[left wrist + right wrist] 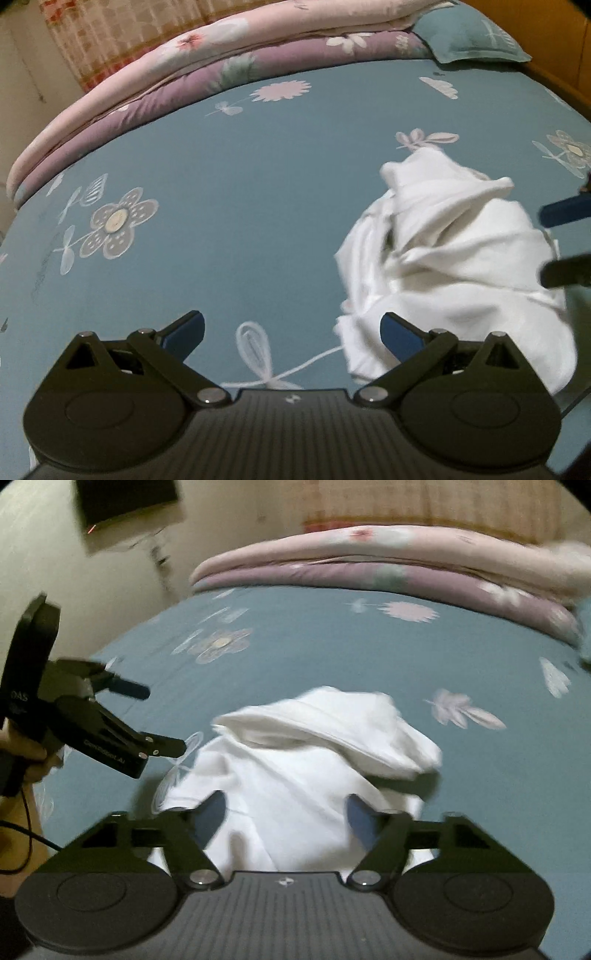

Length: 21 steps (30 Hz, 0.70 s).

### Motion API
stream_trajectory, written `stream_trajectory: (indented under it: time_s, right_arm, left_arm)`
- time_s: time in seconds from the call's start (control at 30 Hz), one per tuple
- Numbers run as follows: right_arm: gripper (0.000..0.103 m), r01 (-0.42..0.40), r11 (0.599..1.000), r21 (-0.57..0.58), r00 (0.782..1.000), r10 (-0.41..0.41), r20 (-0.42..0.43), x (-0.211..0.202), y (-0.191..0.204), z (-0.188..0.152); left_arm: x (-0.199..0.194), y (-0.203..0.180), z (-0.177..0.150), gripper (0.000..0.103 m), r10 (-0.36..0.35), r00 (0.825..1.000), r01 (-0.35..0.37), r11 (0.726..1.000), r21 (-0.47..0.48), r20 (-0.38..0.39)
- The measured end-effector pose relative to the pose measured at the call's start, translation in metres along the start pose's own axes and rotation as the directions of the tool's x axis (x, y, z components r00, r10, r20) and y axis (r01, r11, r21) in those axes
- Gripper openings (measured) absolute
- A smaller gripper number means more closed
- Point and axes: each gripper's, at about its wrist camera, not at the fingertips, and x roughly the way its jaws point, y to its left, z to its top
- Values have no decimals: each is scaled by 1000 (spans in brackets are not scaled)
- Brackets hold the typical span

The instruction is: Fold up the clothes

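Nearest the lens in the right wrist view, the right hand-held gripper (286, 818) hangs over the near part of a crumpled white garment (295, 775), its jaws partly apart with cloth showing between them; blur keeps me from telling whether the pads touch it, and no grip shows. The garment lies bunched in a heap on the teal flowered bed (332, 657), well short of the folded quilts (406, 565) along the far side. The left hand-held gripper (291, 332) stands wide apart and empty, just beside the garment's left edge, over bare sheet. This looks like the very start: nothing is spread or folded yet. The next move likely calls for each gripper to pinch a separate edge or corner and draw the heap out flat.
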Motion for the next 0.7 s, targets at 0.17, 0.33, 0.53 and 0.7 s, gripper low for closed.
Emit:
stream_trajectory:
  time_s: [0.17, 0.33, 0.53, 0.7]
  right_arm:
    - [54, -9, 987, -160, 1000, 4, -31, 33, 29, 22]
    - [17, 26, 962, -273, 993, -57, -106, 65, 43, 29]
    - [10, 119, 952, -282, 980, -157, -119, 44, 28, 28]
    - [10, 248, 945, -214, 951, -279, -131, 9, -13, 19]
  left_arm:
    - [-2, 17, -15, 101, -2, 1000, 3, 999, -54, 4]
    - [0, 25, -25, 101, -13, 1000, 13, 995, -94, 3]
    - [4, 29, -28, 101, -30, 1000, 29, 993, -116, 1]
    - [8, 18, -18, 101, -65, 998, 66, 994, -87, 14]
